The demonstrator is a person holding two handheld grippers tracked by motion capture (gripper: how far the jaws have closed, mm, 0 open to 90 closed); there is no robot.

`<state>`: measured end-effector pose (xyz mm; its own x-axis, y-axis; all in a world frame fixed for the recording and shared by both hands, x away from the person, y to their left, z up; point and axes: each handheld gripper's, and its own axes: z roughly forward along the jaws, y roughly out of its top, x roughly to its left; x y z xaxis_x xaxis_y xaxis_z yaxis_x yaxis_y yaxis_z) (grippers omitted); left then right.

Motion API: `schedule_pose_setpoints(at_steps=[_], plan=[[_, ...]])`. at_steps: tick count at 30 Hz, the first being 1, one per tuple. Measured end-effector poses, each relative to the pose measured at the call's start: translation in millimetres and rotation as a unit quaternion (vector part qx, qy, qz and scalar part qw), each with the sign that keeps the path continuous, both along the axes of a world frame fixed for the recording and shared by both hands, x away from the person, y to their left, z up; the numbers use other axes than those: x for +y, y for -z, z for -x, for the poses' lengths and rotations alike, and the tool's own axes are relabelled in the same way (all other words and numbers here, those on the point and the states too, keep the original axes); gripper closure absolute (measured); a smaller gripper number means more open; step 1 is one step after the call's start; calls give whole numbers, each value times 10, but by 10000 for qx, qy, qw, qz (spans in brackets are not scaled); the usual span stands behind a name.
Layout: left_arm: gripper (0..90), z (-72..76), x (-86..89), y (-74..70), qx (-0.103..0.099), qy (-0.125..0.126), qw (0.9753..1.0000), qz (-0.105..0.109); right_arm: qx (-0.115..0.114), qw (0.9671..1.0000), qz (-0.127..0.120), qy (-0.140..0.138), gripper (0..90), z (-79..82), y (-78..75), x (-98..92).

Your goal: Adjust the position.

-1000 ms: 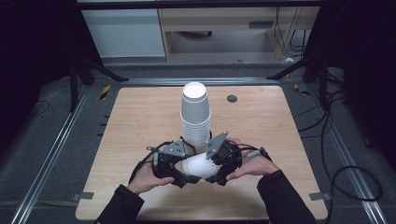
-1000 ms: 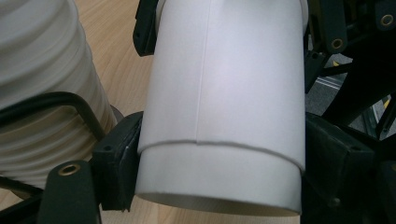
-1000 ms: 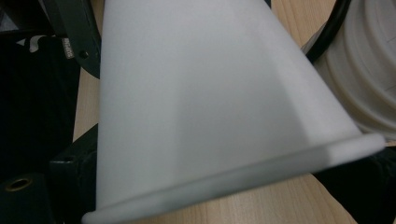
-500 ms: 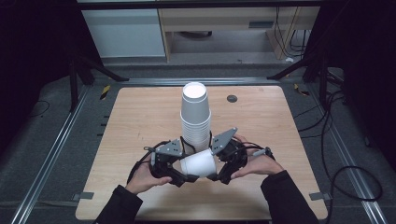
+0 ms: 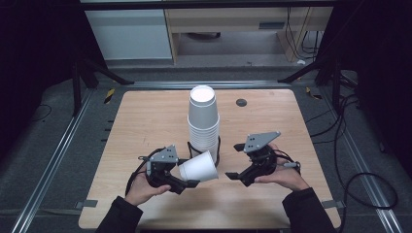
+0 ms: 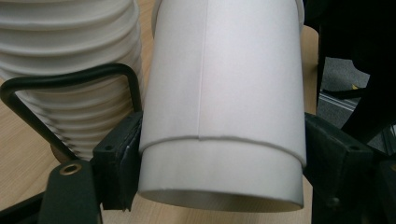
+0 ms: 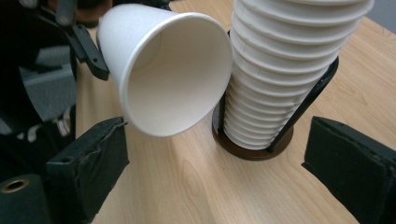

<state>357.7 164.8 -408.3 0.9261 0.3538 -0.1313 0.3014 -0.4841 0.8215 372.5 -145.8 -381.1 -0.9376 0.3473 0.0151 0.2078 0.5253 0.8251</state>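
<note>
A tall stack of white paper cups (image 5: 203, 121) (image 7: 289, 70) (image 6: 74, 84) stands in a black wire holder with a round brown base (image 7: 254, 149) at the table's middle. My left gripper (image 5: 187, 178) (image 6: 219, 172) is shut on a single white paper cup (image 5: 198, 168) (image 6: 224, 102) (image 7: 163, 70), held on its side near its bottom, mouth toward the right. My right gripper (image 5: 234, 160) (image 7: 215, 182) is open to the right of that cup, apart from it, its jaws wide with bare table between them.
The wooden table (image 5: 145, 121) has a small dark round hole (image 5: 241, 102) at the back right. Metal rails (image 5: 58, 145) and cables (image 5: 359, 179) run beside the table, and white cabinets (image 5: 131, 34) stand beyond its far edge.
My right gripper has let go of the single cup, opened and drawn back to the right. The left gripper keeps the cup and has shifted slightly left.
</note>
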Motion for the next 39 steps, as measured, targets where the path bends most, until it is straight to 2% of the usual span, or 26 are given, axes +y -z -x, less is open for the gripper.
schedule_pose_setpoints(at_steps=[2, 6, 8, 12, 14, 18, 21, 24, 26, 34, 39], plan=[[218, 4, 1, 6, -13, -31, 10000, 35, 21, 9997, -224, 121, 66, 21, 36, -42], [218, 22, -28, 13, -59, -37, 9999, 111, 88, 9982, -514, 297, 101, 48, 90, -98], [217, 37, -51, 11, -103, -43, 9999, 120, 161, 9969, -698, 316, 98, 56, 115, -117], [217, 66, -100, 6, -170, -4, 9997, 158, 117, 9951, -879, 445, 85, 83, 138, -122], [217, 76, -119, 7, -195, 28, 9997, 174, 189, 9939, -994, 430, 90, 103, 158, -115], [217, 92, -148, 17, -253, 61, 9994, 218, 271, 9940, -984, 383, 73, 127, 193, -98], [218, 93, -167, 24, -288, 76, 9992, 252, 492, 9920, -1131, 262, 52, 119, 214, -82], [218, 89, -178, 27, -282, 85, 9992, 266, 583, 9894, -1324, 85, 40, 129, 220, -71], [218, 85, -186, 28, -298, 83, 9991, 290, 576, 9889, -1367, -24, 32, 144, 216, -57], [218, 111, -285, 22, -321, 204, 9987, 324, 559, 9901, -1282, -78, 41, 141, 261, 10], [218, 122, -319, 35, -335, 243, 9985, 366, 605, 9886, -1377, -91, 48, 128, 291, 29]])
